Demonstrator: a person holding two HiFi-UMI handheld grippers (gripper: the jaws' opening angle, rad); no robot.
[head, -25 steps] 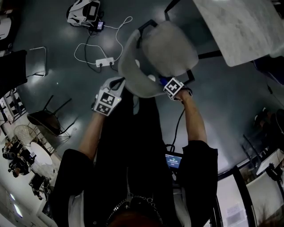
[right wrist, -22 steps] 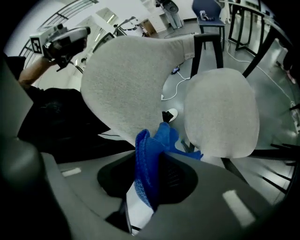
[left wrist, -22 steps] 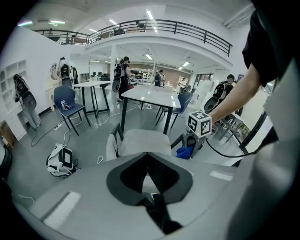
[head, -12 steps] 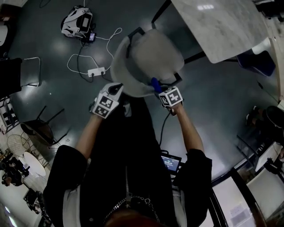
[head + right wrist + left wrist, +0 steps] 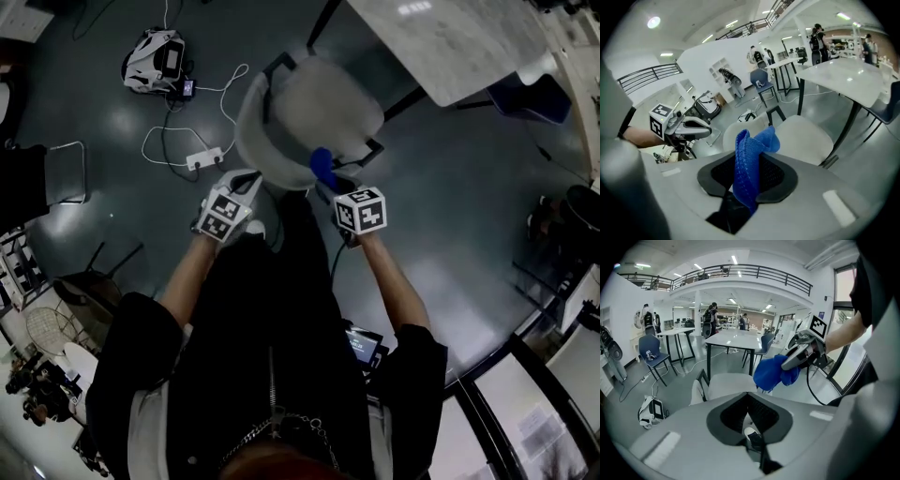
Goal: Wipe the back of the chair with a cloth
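Gripping a blue cloth point(image 5: 322, 166) in the right gripper point(image 5: 334, 184), a person stands behind a pale shell chair point(image 5: 323, 103) on the dark floor of an open workroom. The cloth is bunched and clamped low between that gripper's jaws, with its free end standing up above them. It sits at the right end of the chair's curved back point(image 5: 251, 131), on or just off the rim; contact cannot be confirmed from here. The left gripper point(image 5: 246, 182) hangs near the back's left end, its jaws drawn narrow with nothing between them. A marble-topped table point(image 5: 450, 42) stands just beyond the chair, and a power strip point(image 5: 204, 159) with its cable lies on the floor to the left.

The wipe looks barely begun. To do it well, the loose fold should be pressed flat against the back's outer face rather than dabbed with the tip. It should then be drawn along the curve in overlapping passes from one end to the other, keeping the hard jaw edges off the shell. The light chair may slide under pressure, so the free left gripper could brace the rim.
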